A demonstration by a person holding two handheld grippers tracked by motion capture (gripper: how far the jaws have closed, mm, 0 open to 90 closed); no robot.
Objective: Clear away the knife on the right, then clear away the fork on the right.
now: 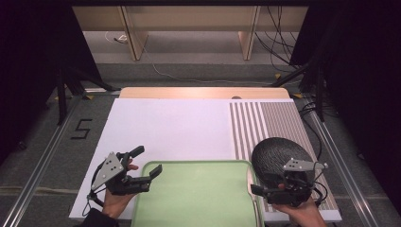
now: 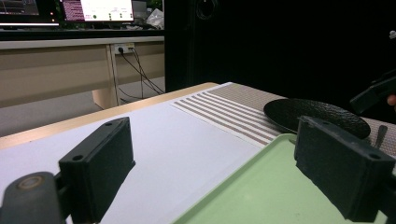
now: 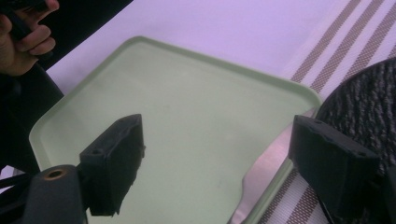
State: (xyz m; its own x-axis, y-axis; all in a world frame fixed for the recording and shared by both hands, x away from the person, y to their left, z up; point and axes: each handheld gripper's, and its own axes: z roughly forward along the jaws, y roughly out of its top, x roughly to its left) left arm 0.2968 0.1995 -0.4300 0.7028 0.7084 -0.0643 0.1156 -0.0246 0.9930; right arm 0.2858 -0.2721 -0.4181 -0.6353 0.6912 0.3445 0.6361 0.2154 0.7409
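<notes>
your green tray (image 1: 196, 198) lies nearest, bare. just right of it a utensil (image 3: 261, 170) rests by the black plate (image 1: 276, 153). your right gripper (image 1: 257, 190) hovers unclenched above them; your left gripper (image 1: 149, 163) gapes, grasping nothing.

From up top I've got the left gripper (image 1: 147, 163) hanging wide open over the green tray's (image 1: 196, 198) left corner. The right gripper (image 1: 259, 190) sits by the black plate (image 1: 274, 152), jaws empty.

Each black, blocky two-jaw gripper (image 1: 145, 163) carries a grey three-cornered plate with screws; a thin black cable trails behind.
</notes>
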